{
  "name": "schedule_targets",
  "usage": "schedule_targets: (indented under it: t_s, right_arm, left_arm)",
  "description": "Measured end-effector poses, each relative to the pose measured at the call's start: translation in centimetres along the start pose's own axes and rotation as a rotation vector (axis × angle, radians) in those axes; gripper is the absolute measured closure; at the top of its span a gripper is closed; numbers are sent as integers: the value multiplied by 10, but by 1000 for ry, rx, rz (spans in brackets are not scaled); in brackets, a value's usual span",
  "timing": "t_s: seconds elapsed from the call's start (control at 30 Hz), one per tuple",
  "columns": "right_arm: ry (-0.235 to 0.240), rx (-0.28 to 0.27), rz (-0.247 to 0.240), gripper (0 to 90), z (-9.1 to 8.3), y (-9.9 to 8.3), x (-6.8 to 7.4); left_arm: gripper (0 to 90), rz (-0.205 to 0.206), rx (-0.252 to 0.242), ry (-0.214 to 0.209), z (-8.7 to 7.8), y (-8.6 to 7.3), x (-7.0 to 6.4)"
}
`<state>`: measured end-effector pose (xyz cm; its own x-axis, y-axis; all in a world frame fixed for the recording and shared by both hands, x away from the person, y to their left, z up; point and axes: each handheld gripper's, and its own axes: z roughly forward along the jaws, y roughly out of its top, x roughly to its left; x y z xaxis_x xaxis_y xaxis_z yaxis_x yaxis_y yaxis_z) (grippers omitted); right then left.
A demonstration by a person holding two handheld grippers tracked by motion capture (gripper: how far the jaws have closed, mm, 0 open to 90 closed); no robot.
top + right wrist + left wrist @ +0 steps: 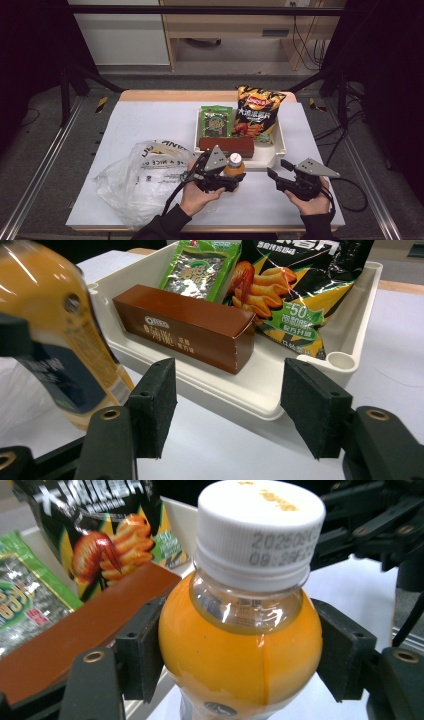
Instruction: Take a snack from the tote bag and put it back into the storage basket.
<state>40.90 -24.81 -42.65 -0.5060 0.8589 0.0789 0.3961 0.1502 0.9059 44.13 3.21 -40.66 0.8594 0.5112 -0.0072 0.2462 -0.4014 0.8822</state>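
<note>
Your left gripper [240, 655] squeezes the smooth, slippery juice bottle [240, 645] near its heavy top, so hold tight; your right gripper [227, 405] is open.

Bottle [240, 655]: orange liquid, white cap [260, 525] with grey printed date code, dark blue label band. Box [185, 325]: brown, white lettering. Chip bag [257, 112]: black with yellow flame pattern, red logo, orange snack picture. Seaweed packet [216, 121]: green, dark centre. Tray [345, 360]: cream white. Plastic bag [137, 180]: translucent white, black print. Bench [150, 120]: pale white top, wood edge. Tongs [227, 412]: black pads.
</note>
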Motion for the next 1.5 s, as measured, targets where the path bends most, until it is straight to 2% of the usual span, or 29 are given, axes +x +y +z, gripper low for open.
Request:
schedule_targets:
  t_s: [0.13,0.3,0.4,0.43,0.57,0.7,0.9,1.17,1.33,1.5]
  right_arm:
    - [1,3,-6,398,2,-1,1]
    - [6,5,-10,397,3,-1,3]
    - [8,8,-14,397,4,-1,4]
    - [8,9,-16,397,4,-1,4]
    - [14,7,-27,396,5,-1,6]
    - [13,1,-23,396,4,-1,7]
    - [32,-14,-18,396,4,-1,10]
    - [59,-22,-21,388,2,1,19]
    - [79,-31,-20,380,-1,5,26]
    - [122,-37,-22,356,-3,8,39]
  left_arm:
    - [296,1,5,-3,7,-6,0]
    - [292,-13,-18,-1,7,-10,1]
    - [285,-5,-21,23,5,-11,-2]
    - [259,-3,-26,35,3,-11,-3]
    - [190,-16,-42,26,-7,-9,-4]
    - [179,-25,-76,42,-28,-11,-1]
    - [184,-31,-129,87,-69,-12,12]
    - [188,-44,-158,205,-124,-23,40]
    - [179,-109,-153,270,-151,-42,62]
    - [178,-164,-139,311,-169,-64,80]
